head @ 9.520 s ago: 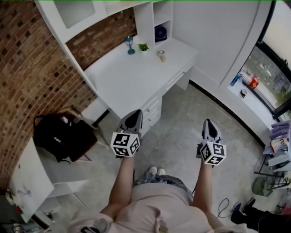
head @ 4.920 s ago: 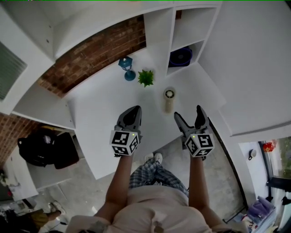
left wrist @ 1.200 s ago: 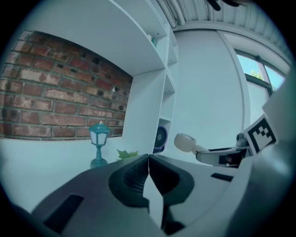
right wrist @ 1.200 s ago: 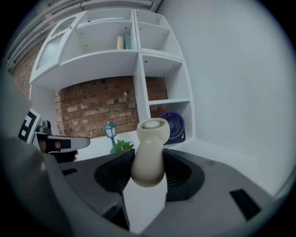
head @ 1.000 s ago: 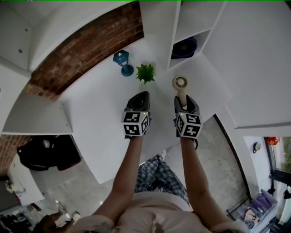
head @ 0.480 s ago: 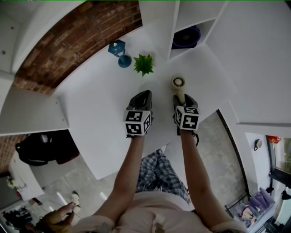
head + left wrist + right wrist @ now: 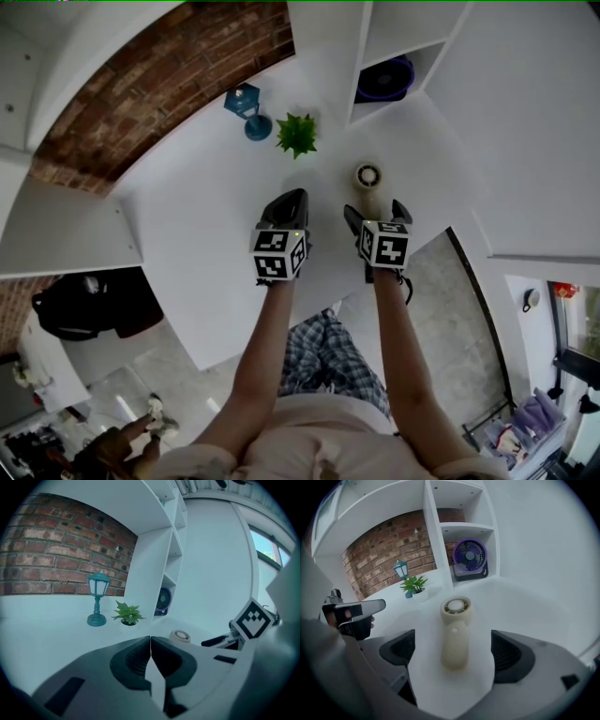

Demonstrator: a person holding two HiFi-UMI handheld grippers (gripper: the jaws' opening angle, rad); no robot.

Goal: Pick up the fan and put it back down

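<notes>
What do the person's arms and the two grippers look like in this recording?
The left gripper and right gripper are both dark grey, with wedge-shaped jaws lined by black ribbed pads. Each carries a white cube printed with black square markers at its rear end. The forearms are bare, with no sleeves reaching them. The person wears a pale top.

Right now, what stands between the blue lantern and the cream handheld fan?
A small potted plant, roughly midway between lantern and fan; the head view shows it.

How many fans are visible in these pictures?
2. A cream handheld fan lies flat on the white desk. A purple fan stands in the lowest shelf compartment. Others could be hidden from view.
</notes>
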